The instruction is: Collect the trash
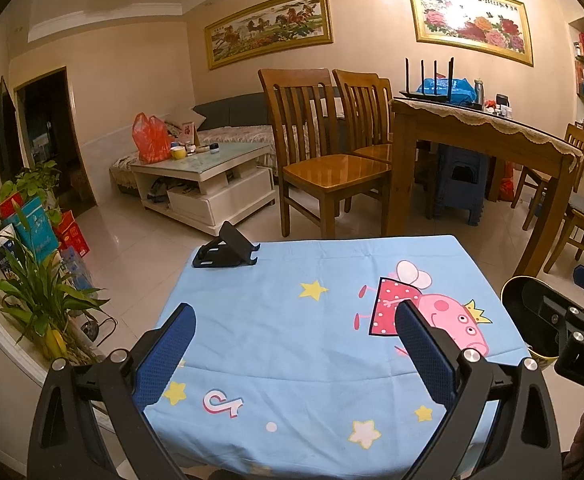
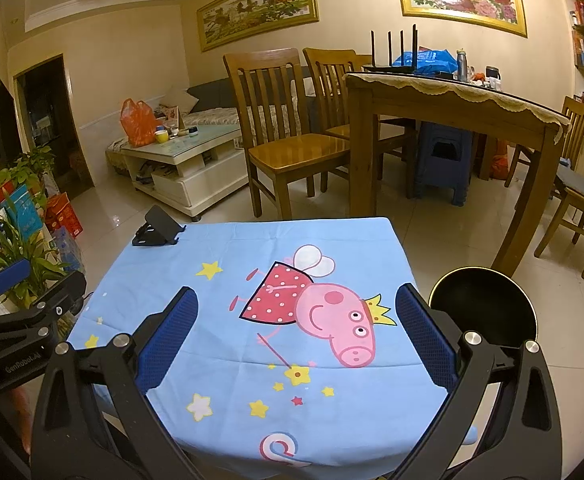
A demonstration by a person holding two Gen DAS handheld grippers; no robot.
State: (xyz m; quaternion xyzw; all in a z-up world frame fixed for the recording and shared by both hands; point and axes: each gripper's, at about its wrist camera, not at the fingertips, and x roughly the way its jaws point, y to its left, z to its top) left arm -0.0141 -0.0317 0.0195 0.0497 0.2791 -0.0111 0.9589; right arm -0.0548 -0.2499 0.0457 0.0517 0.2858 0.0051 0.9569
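Note:
My left gripper (image 1: 295, 316) is open and empty, held above the small table with the blue cartoon cloth (image 1: 292, 344). My right gripper (image 2: 295, 300) is open and empty above the same cloth (image 2: 220, 320). A round black bin with a gold rim (image 2: 484, 308) stands on the floor just right of the table; in the left wrist view the bin (image 1: 524, 300) is partly hidden by the right gripper's body. No loose trash shows on the cloth. A black phone stand (image 1: 226, 250) sits at the table's far left corner, also in the right wrist view (image 2: 157, 232).
Wooden chairs (image 1: 324, 152) and a dining table (image 1: 484, 148) stand beyond the small table. A white coffee table (image 1: 208, 176) with an orange bag (image 1: 150, 138) is at the far left. Potted plants and boxes (image 1: 36, 264) line the left wall.

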